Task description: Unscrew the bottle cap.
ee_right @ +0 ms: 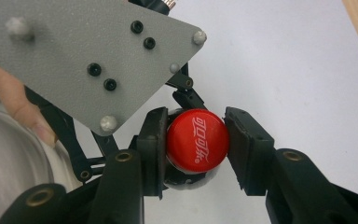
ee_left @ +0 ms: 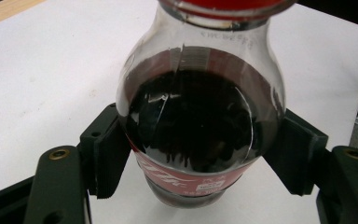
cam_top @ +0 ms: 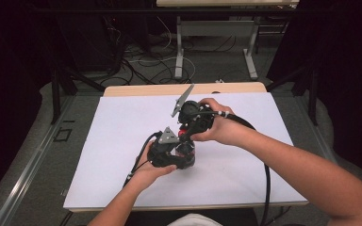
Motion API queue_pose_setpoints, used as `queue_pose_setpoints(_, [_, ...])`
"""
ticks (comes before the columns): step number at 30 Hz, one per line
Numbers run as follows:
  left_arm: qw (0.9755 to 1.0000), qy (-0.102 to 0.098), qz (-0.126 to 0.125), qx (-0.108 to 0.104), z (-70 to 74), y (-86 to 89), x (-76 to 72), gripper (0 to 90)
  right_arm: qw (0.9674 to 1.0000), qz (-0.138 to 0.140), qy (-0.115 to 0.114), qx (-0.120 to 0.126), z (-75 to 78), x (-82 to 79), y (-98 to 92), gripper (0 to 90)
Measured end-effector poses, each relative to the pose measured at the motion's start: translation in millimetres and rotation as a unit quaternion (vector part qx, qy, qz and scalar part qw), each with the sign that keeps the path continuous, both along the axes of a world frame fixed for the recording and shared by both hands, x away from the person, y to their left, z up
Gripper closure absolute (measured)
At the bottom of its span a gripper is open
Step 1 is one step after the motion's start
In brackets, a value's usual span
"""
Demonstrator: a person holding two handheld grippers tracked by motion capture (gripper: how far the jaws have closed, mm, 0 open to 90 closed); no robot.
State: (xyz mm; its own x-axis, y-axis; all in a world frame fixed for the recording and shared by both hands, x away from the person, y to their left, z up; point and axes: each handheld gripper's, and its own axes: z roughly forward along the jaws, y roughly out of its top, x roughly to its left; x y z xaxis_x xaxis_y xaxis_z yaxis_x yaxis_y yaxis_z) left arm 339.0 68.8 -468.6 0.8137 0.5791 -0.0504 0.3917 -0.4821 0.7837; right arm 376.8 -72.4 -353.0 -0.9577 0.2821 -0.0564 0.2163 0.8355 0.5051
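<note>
bottle (ee_left: 198,135) clamped in left claw (ee_left: 198,158); cap (ee_right: 197,140) pinched by right claw (ee_right: 193,149)

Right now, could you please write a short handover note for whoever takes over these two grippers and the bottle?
Left gripper: shut on the cola bottle, pads on either side of its body, holding it upright on the white table cover.
Right gripper: comes from above, shut on the red cap, one pad on each side.
Done: bottle steadied, cap gripped.
Cap sits on the bottle's neck; whether it is loosened I cannot tell.
Left: probably twist the cap with the right gripper while the left keeps the bottle from turning, then lift it clear.
</note>
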Motion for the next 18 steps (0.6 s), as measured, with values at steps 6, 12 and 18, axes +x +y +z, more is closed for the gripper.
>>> queue_pose_setpoints(6, [1.0000,0.001,-0.008,0.000,0.4,-1.3,-1.7,30.0,0.9970,0.075,0.003,-0.015,2.6,7.3,-1.8,61.0])
queue_pose_setpoints(12, [0.9998,-0.005,-0.019,-0.005,1.7,-3.4,-4.0,30.0,0.9895,0.142,0.024,-0.007,5.4,17.0,-8.1,61.6])
queue_pose_setpoints(18, [0.9997,0.000,-0.026,-0.002,4.4,-2.5,-4.6,30.1,0.9852,0.169,0.028,0.002,6.9,20.8,-12.2,61.6])
